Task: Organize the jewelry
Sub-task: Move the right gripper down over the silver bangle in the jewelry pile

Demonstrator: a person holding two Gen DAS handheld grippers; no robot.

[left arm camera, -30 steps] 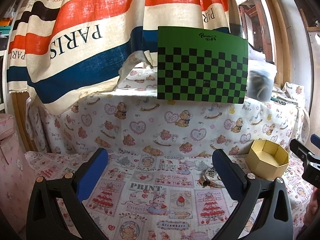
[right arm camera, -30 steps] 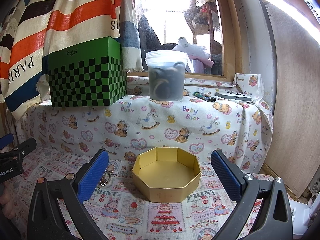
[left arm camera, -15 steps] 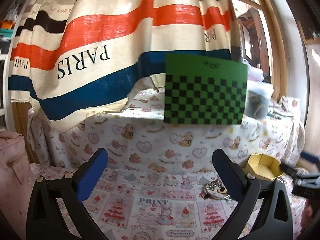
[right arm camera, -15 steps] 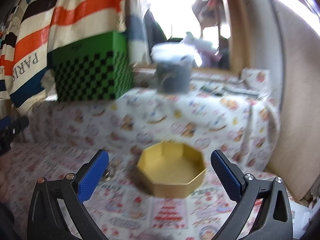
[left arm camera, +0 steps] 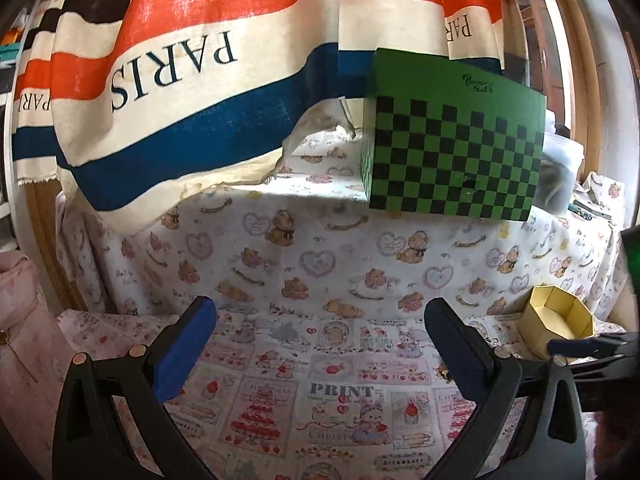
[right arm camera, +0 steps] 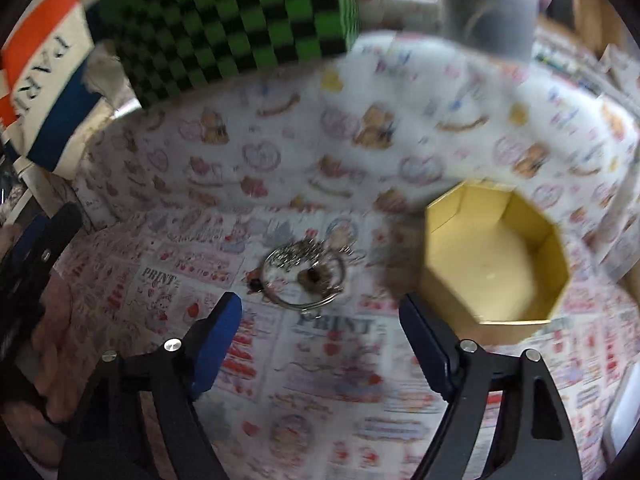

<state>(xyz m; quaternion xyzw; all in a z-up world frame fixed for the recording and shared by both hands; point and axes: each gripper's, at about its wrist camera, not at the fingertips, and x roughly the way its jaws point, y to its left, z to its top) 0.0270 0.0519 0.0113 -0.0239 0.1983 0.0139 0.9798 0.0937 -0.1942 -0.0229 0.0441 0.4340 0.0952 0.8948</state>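
Jewelry (right arm camera: 304,276): tangled heap of silver rings and chains, lying on printed cloth (right arm camera: 332,364), just left of gold octagonal box (right arm camera: 496,264), apart from it. Box open-topped, nothing visible inside. Right gripper (right arm camera: 320,340): tilted down just short of heap, jaws closing, nothing between pads, no contact. Left gripper (left arm camera: 320,344): jaws spread wide, nothing between, above cloth. Behind, on raised ledge: green checkered box (left arm camera: 452,152); striped curtain (left arm camera: 192,64) hanging at left.
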